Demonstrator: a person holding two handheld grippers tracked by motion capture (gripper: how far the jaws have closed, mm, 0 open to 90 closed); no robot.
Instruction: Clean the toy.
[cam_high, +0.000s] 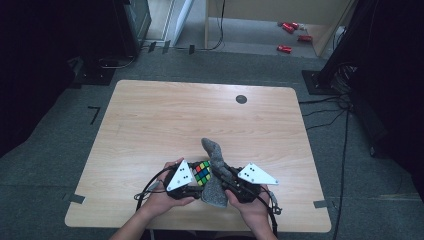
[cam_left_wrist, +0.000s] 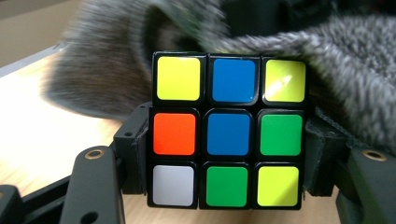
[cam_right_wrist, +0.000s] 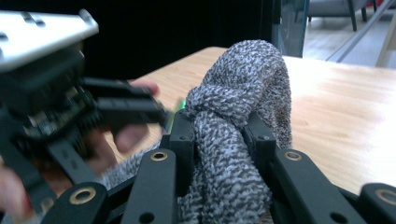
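Note:
A scrambled colour cube fills the middle of the left gripper view, clamped at its sides between the black jaws of my left gripper. In the high view the cube sits between the two hands near the table's front edge, with the left gripper on it. A grey knitted sock is pinched between the jaws of my right gripper, and its fabric bunches above them. The sock stretches from the cube toward the table's middle, beside the right gripper. It drapes close behind the cube.
The light wooden table has a small dark round disc near its far edge. Black cables trail from the grippers at the front. Red objects lie on the floor beyond the table.

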